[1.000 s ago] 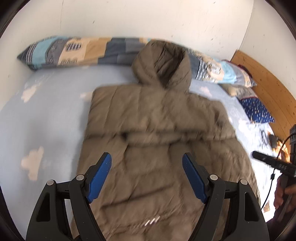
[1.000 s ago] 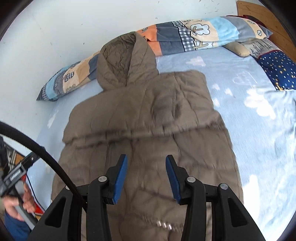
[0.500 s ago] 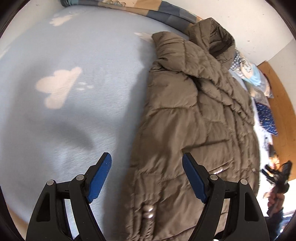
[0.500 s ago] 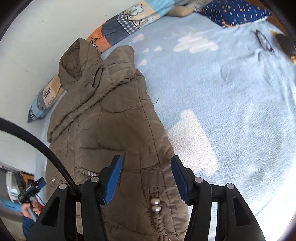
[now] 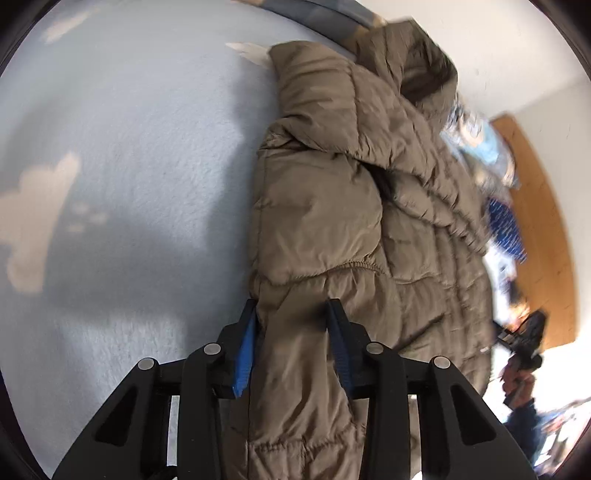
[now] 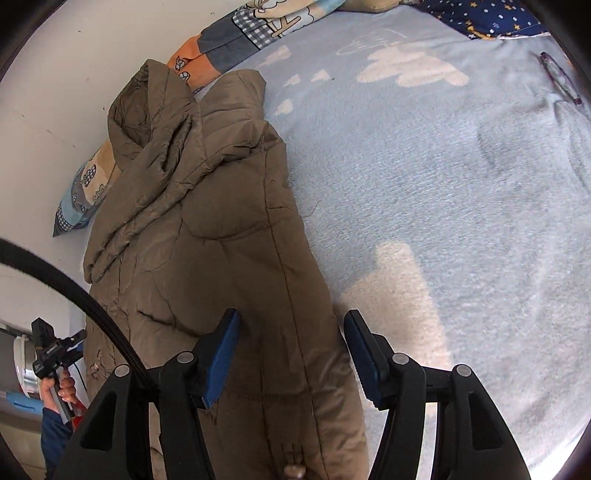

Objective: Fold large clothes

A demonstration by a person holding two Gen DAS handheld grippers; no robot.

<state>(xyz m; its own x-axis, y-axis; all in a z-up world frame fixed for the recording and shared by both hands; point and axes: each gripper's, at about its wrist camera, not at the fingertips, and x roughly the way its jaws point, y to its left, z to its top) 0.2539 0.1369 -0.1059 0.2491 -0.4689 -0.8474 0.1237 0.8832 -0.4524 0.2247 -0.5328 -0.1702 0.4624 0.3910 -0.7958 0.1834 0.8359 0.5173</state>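
Blue bed (image 6: 461, 221) carries your jacket (image 6: 221, 240), pillows (image 6: 258, 29) far; left tool (image 5: 291, 347) pinches its left edge, right tool (image 6: 291, 354) spread over its right edge.

- The left wrist view sits low over the jacket's (image 5: 332, 229) left edge, close to it, looking along the gripper fingers toward the hood and wall.
- The right wrist view sits close over the opposite edge, facing the same way.
- Both share the jacket, the blue blanket (image 6: 461, 184) and the patterned pillow (image 6: 229, 44).
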